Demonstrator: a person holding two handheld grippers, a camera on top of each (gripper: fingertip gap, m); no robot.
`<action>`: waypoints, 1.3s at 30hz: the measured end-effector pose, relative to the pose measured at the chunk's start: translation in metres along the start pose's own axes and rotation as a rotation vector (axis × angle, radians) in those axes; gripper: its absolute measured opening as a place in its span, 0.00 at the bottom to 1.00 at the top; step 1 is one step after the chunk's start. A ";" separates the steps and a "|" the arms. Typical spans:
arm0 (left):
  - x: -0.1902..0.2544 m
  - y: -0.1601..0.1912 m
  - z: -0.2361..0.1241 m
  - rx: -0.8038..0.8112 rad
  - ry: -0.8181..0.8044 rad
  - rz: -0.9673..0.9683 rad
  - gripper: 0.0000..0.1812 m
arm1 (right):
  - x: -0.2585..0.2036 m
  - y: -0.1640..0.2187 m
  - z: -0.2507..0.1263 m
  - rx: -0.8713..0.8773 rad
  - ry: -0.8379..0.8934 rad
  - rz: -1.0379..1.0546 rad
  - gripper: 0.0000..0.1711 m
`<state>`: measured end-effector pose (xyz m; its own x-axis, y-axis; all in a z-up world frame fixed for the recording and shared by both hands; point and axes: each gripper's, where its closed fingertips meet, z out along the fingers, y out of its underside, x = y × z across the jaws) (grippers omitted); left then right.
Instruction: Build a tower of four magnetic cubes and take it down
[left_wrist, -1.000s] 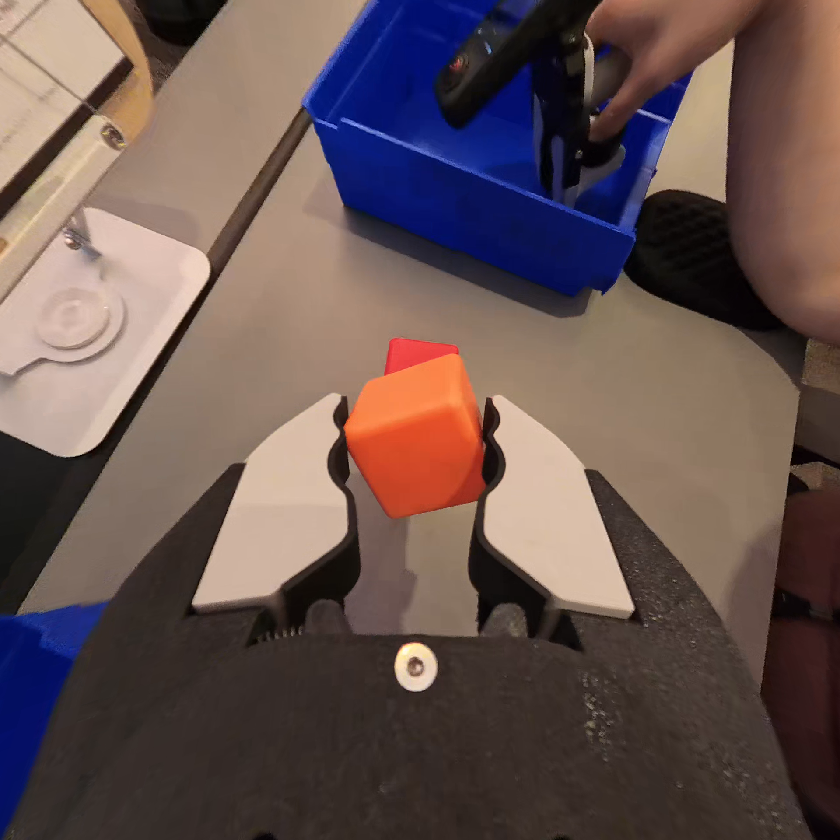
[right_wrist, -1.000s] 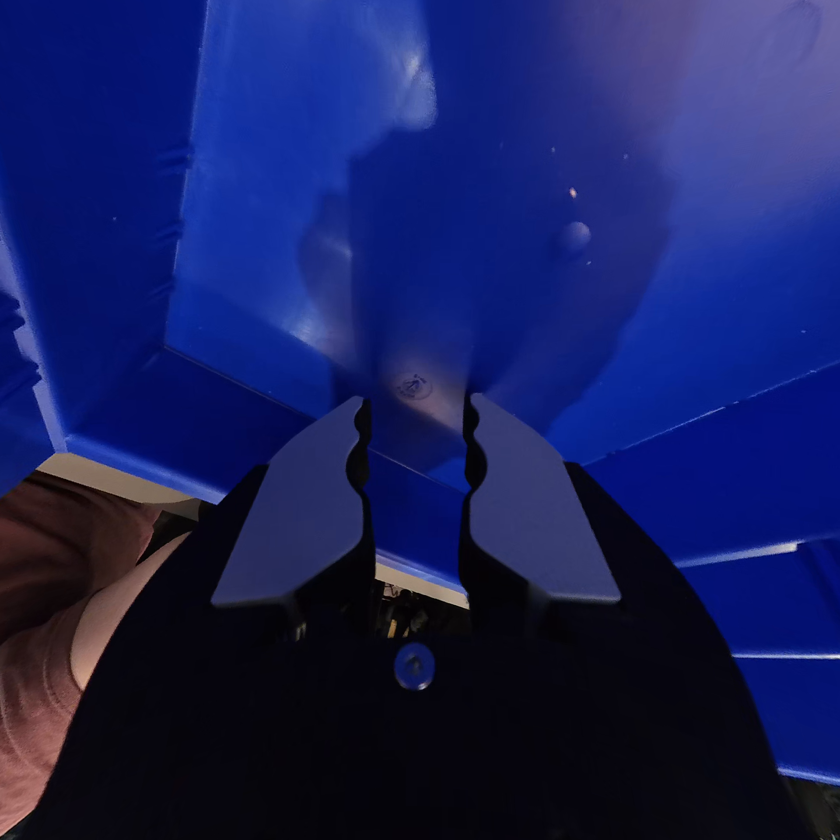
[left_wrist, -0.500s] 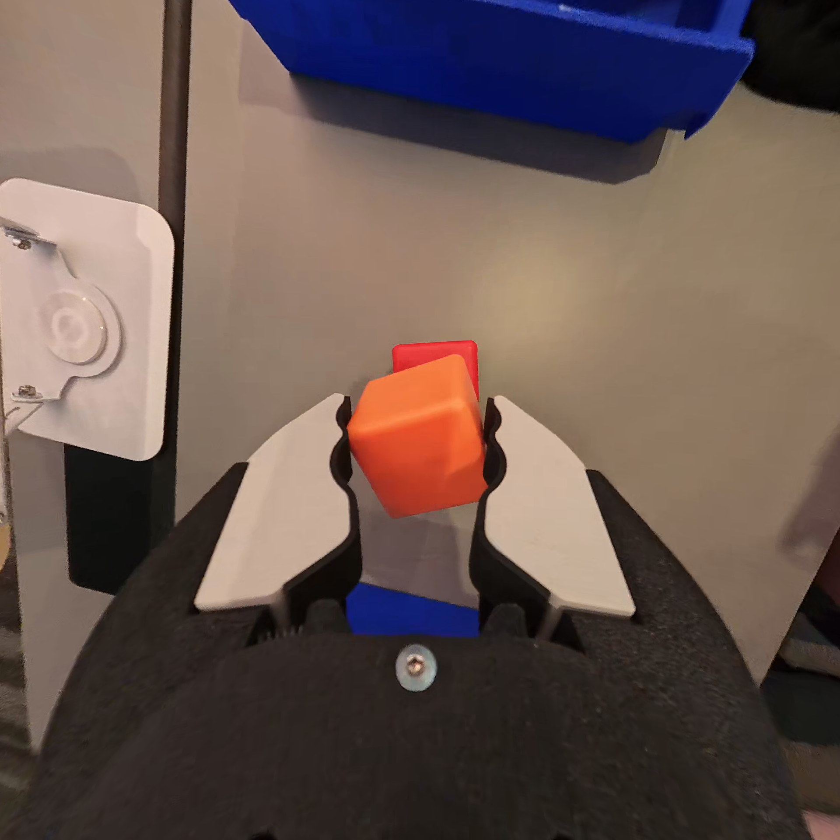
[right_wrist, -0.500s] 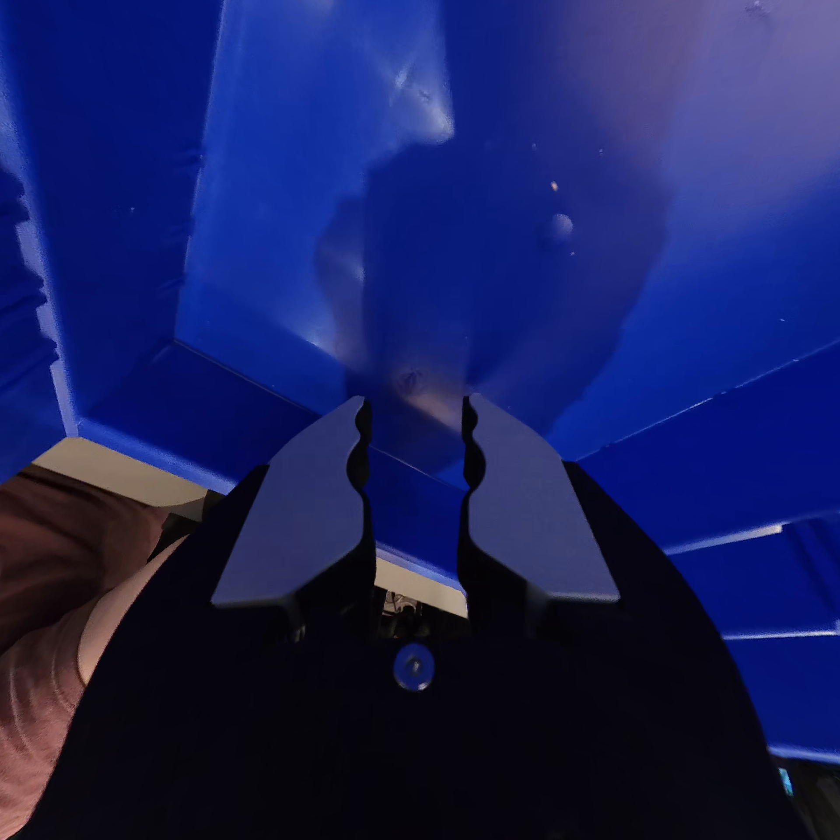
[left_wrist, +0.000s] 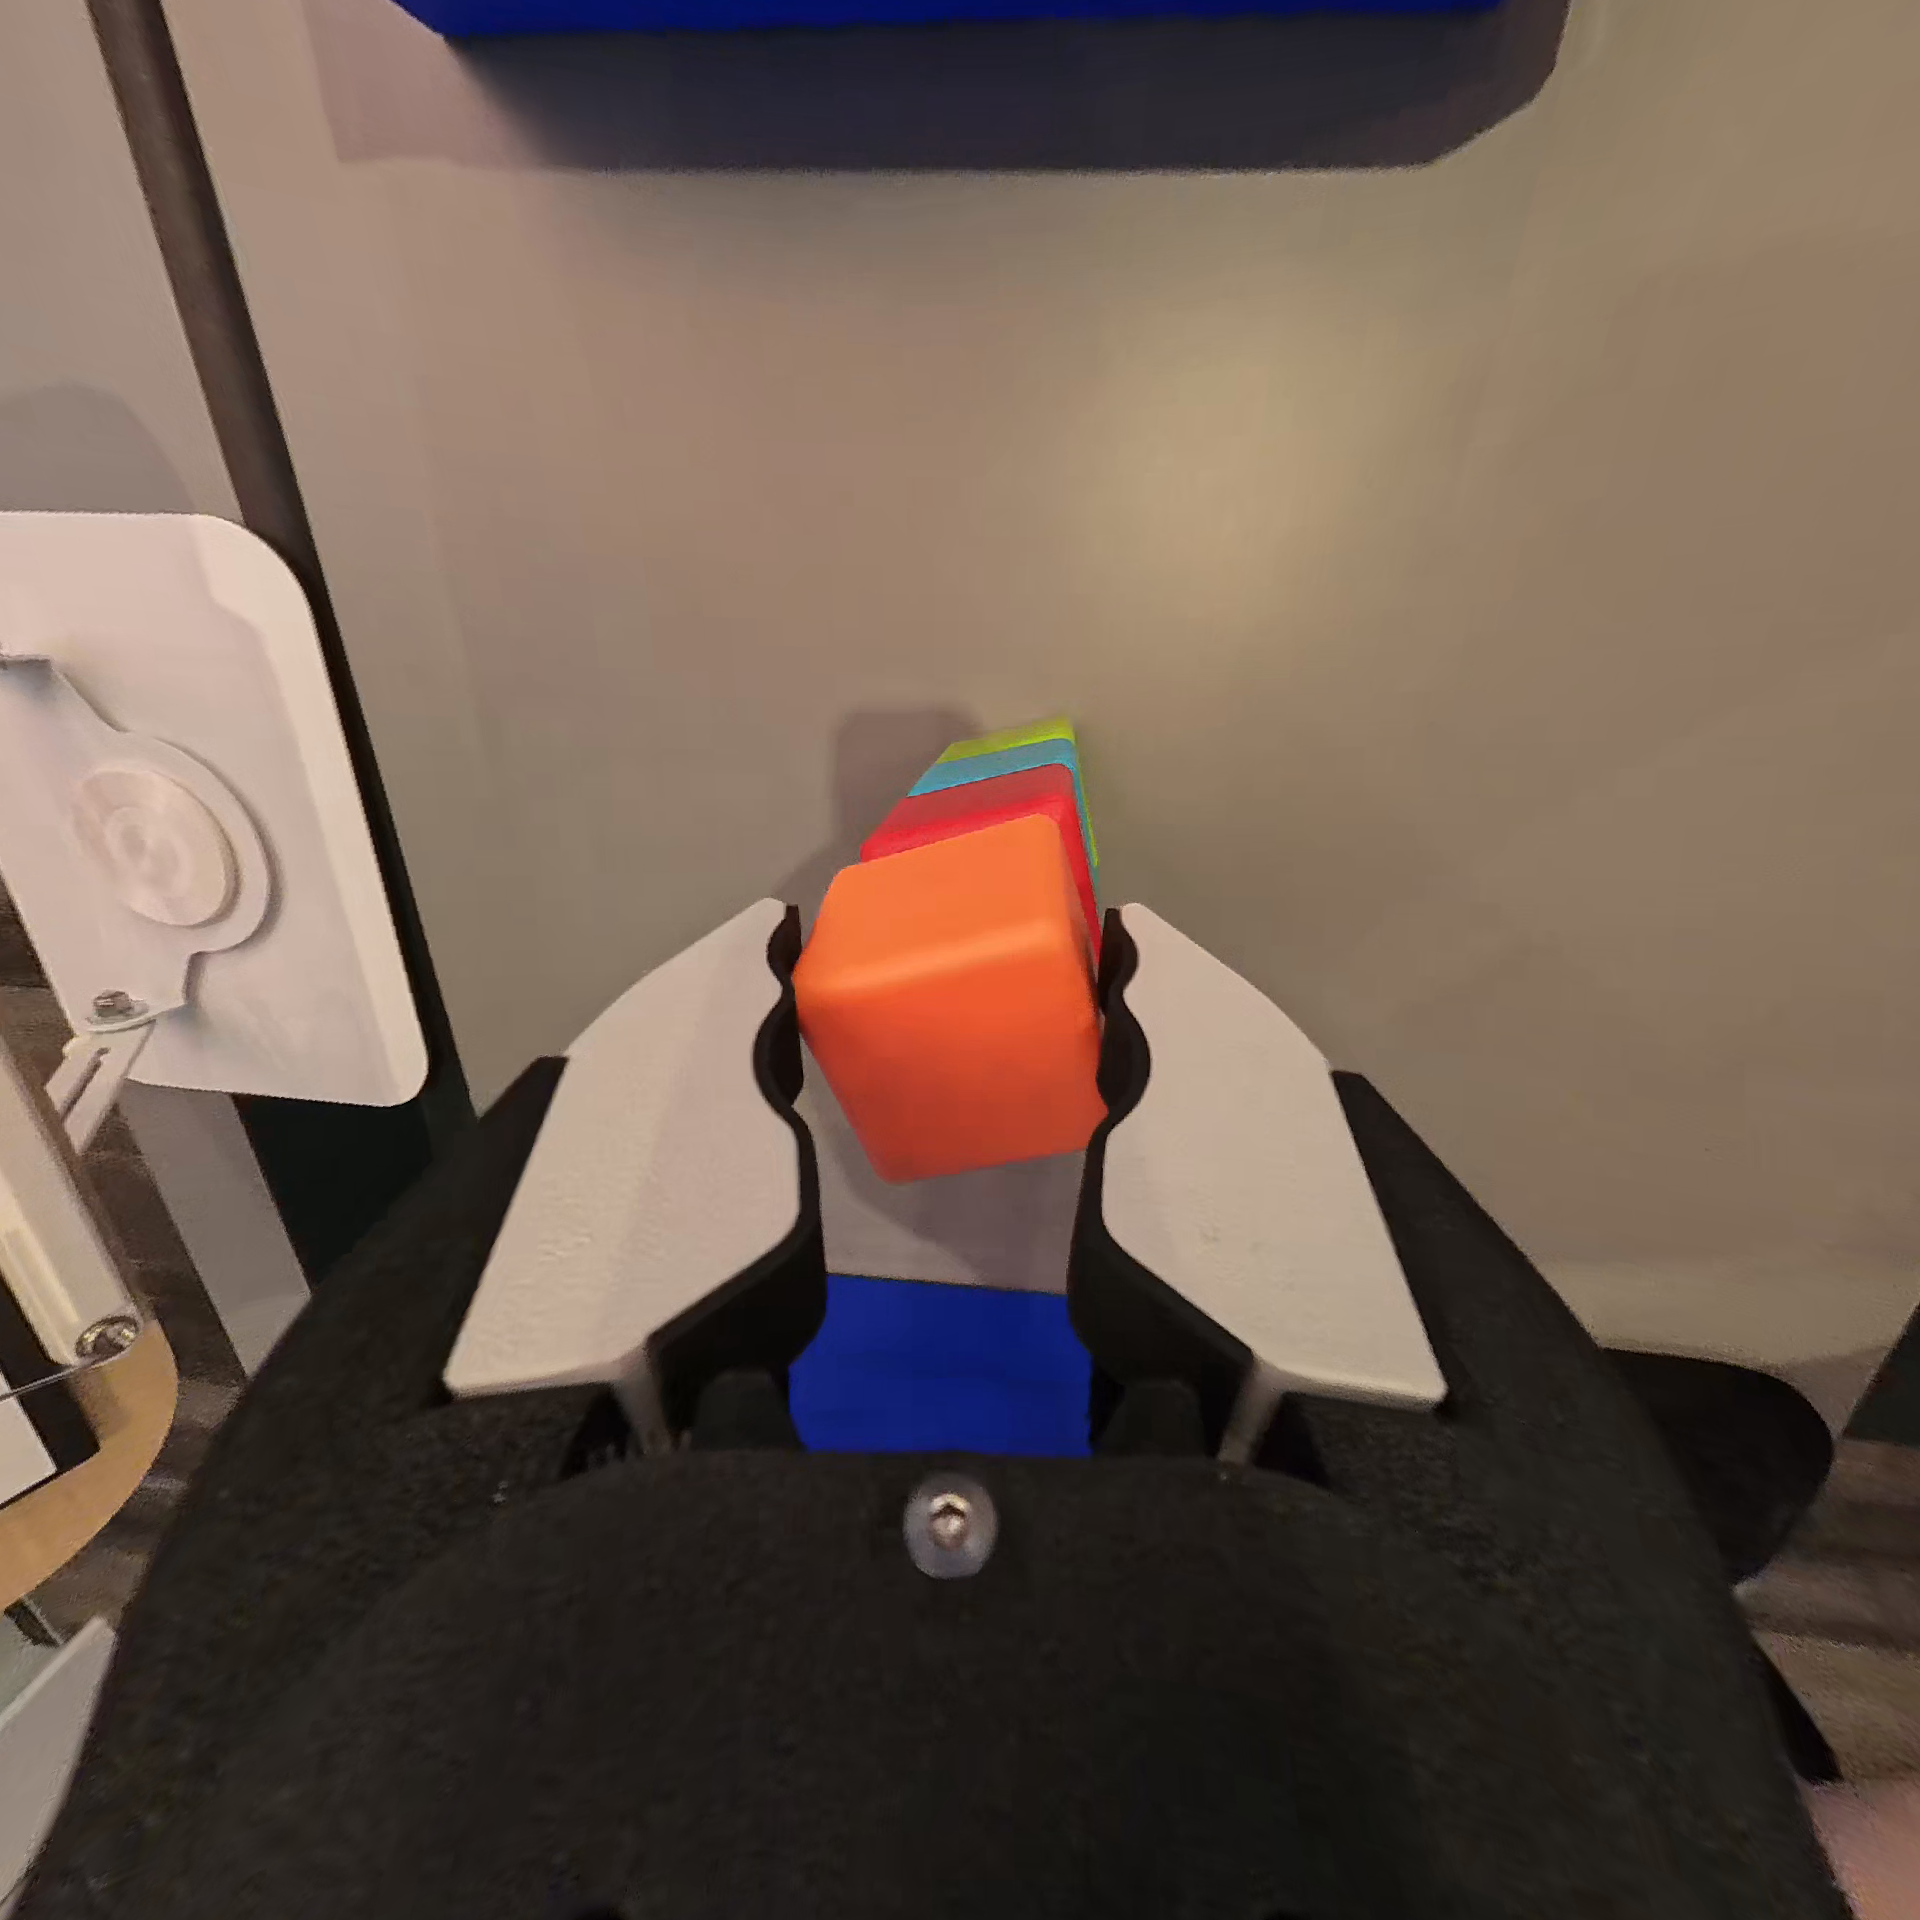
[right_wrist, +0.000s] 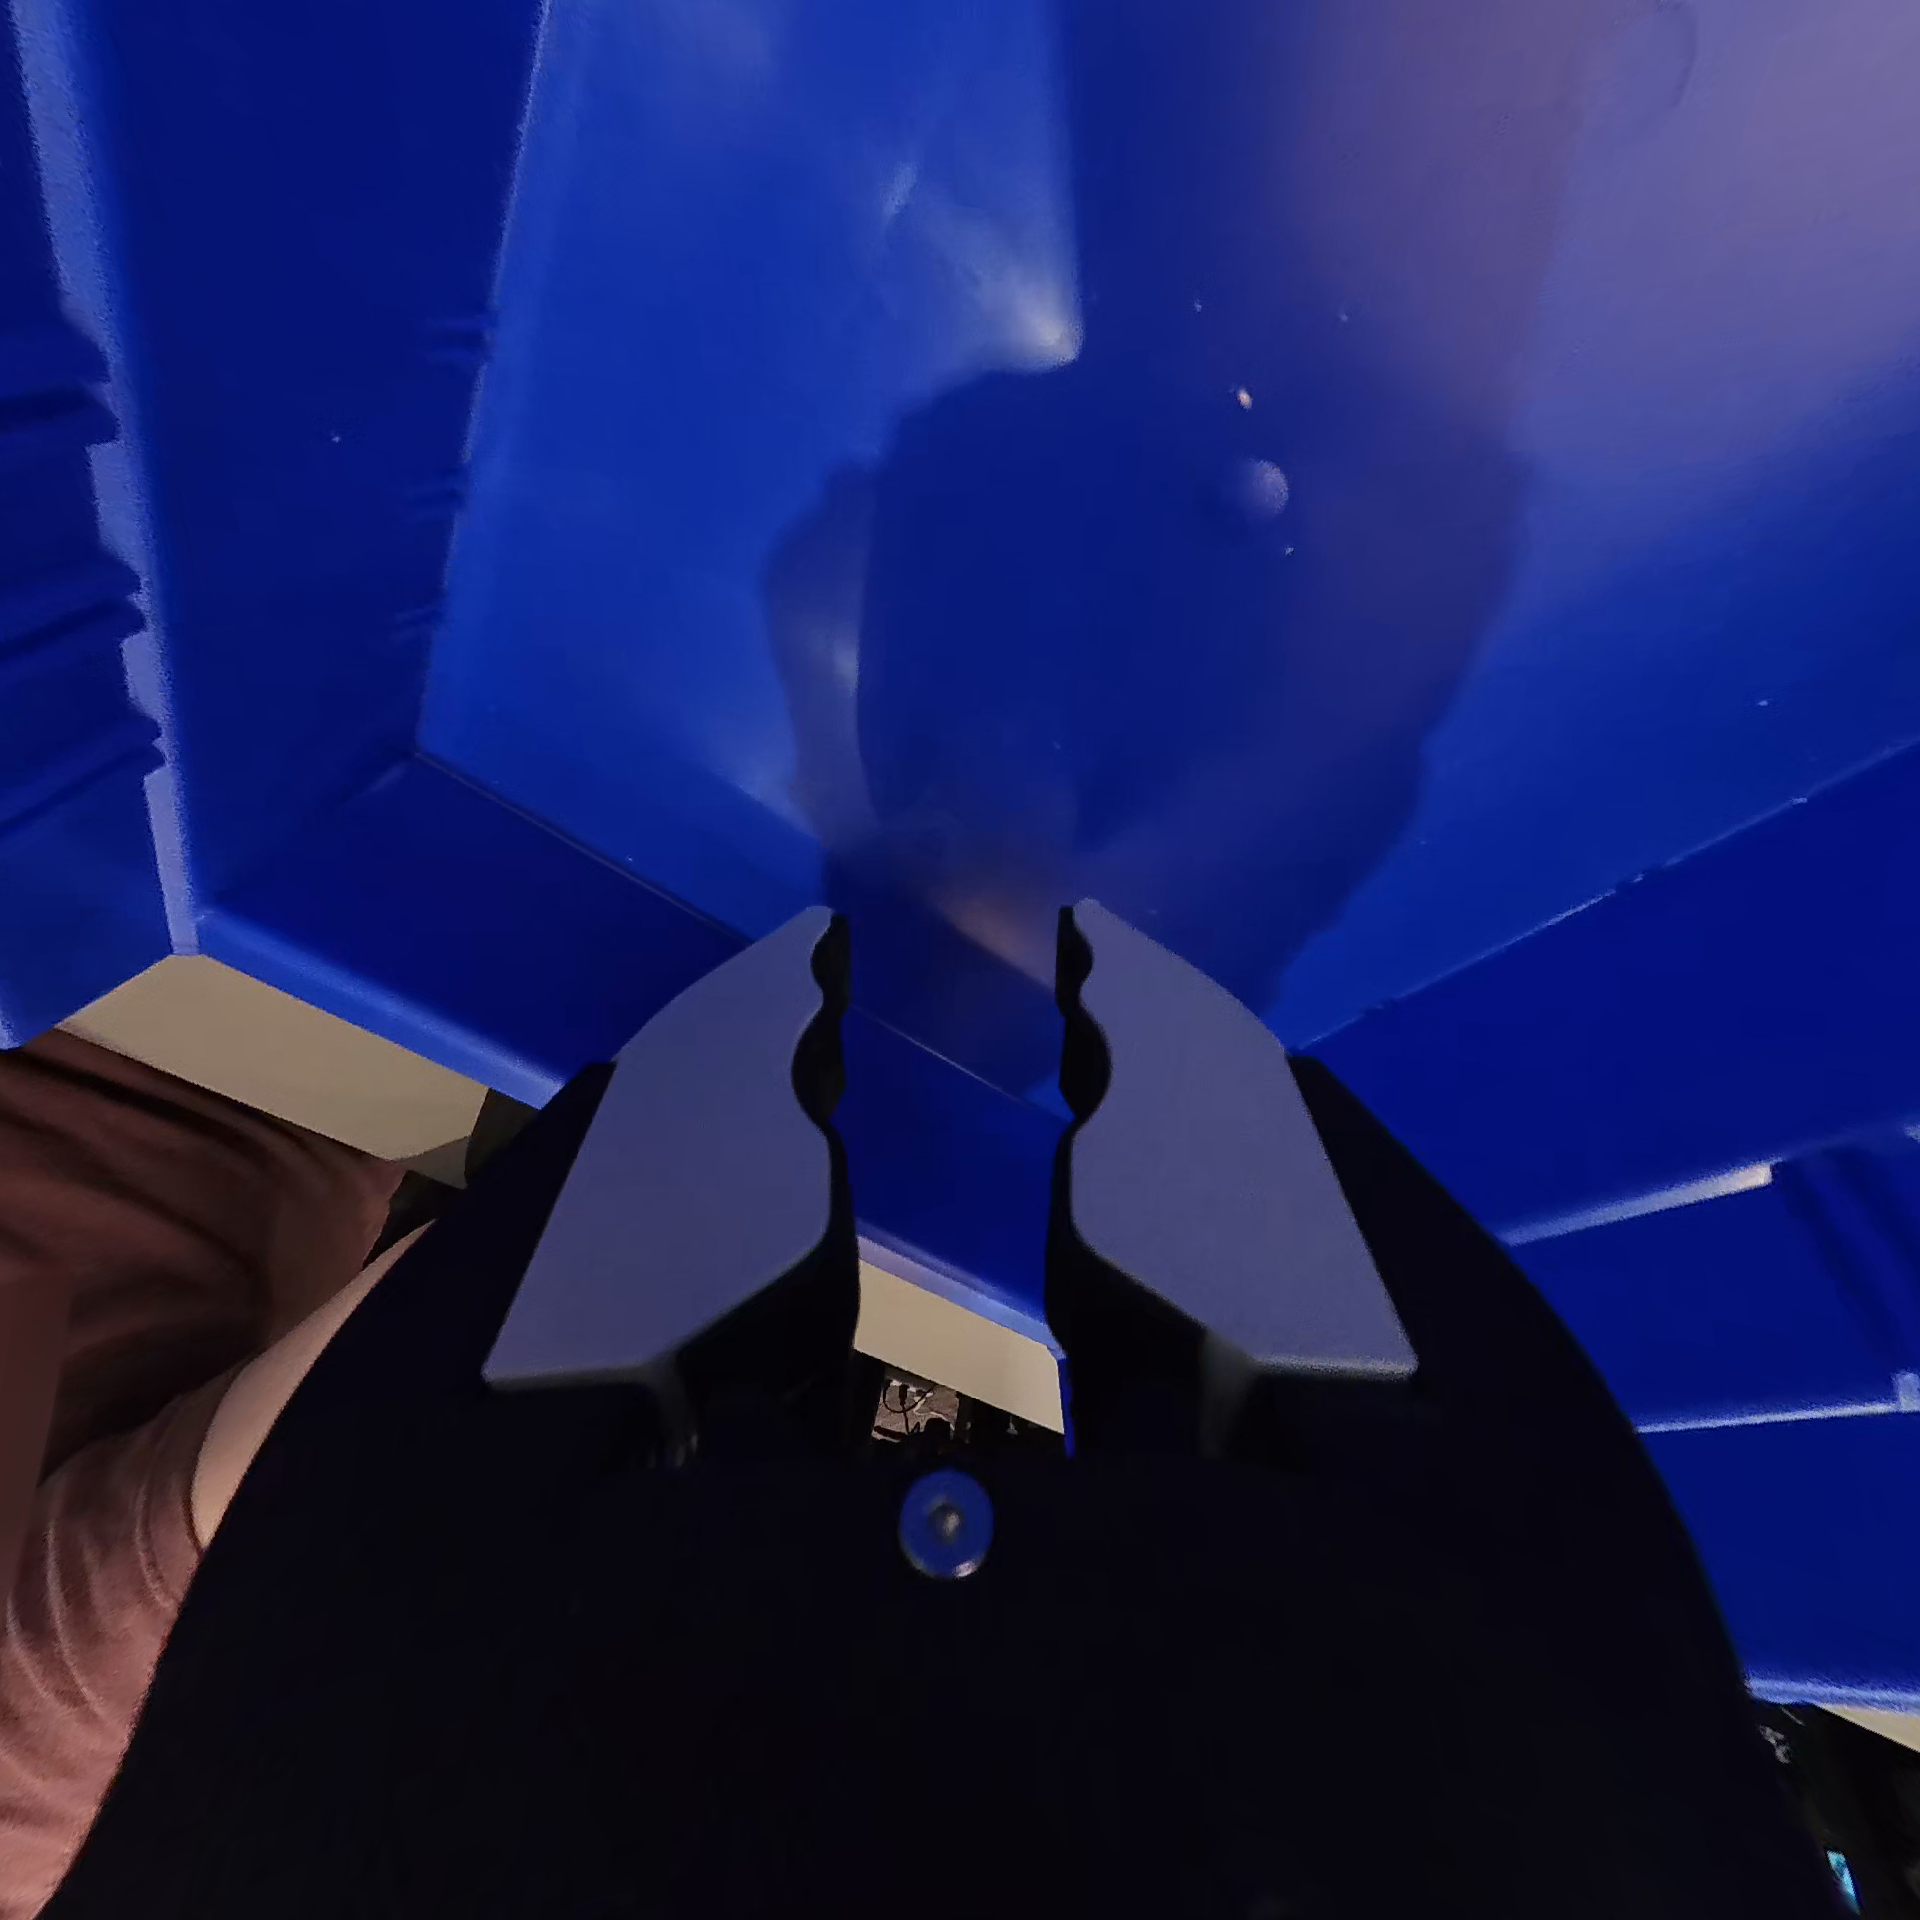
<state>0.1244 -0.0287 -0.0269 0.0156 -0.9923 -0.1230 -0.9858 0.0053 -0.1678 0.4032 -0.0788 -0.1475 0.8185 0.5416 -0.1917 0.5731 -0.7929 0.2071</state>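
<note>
In the left wrist view my left gripper (left_wrist: 945, 997) is shut on an orange cube (left_wrist: 951, 1003), held tilted between the fingertips. Straight beyond it stands a stack on the grey table (left_wrist: 1351, 623): a red cube (left_wrist: 977, 816), a teal cube (left_wrist: 997, 767) and a lime-green cube (left_wrist: 1013, 740), seen from above. Whether the orange cube touches the red one I cannot tell. In the right wrist view my right gripper (right_wrist: 945, 940) is open and empty, inside a blue bin (right_wrist: 727, 364), close to its floor. No cube shows in that bin.
A blue bin's edge (left_wrist: 935, 16) lies at the far side of the table. A white plate with a round fitting (left_wrist: 177, 821) sits at the left beyond a dark seam (left_wrist: 208, 364). Something blue (left_wrist: 935, 1361) shows under my left gripper. A person's sleeve and arm (right_wrist: 125, 1299) are at the right wrist view's lower left. Some 30 cm of space lies between my two pairs of fingers.
My left gripper has tipped to look down over the stack with the orange cube; the teal and lime-green cubes now show beyond the red one. My right gripper has hardly moved in the bin.
</note>
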 end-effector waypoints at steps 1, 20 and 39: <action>0.000 0.001 0.001 -0.010 0.012 -0.001 0.30 | 0.000 0.000 0.000 0.000 -0.002 -0.003 0.24; 0.007 0.013 -0.077 0.898 -0.371 -0.304 0.42 | 0.015 0.006 -0.080 0.412 0.152 0.048 0.21; -0.001 0.019 0.008 1.082 -0.338 -0.501 0.50 | -0.098 -0.027 -0.289 1.652 0.177 -0.453 0.32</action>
<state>0.1068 -0.0266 -0.0381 0.5513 -0.8337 -0.0318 -0.2166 -0.1062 -0.9705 0.3188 -0.0298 0.1427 0.6752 0.7174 0.1717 0.1899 0.0558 -0.9802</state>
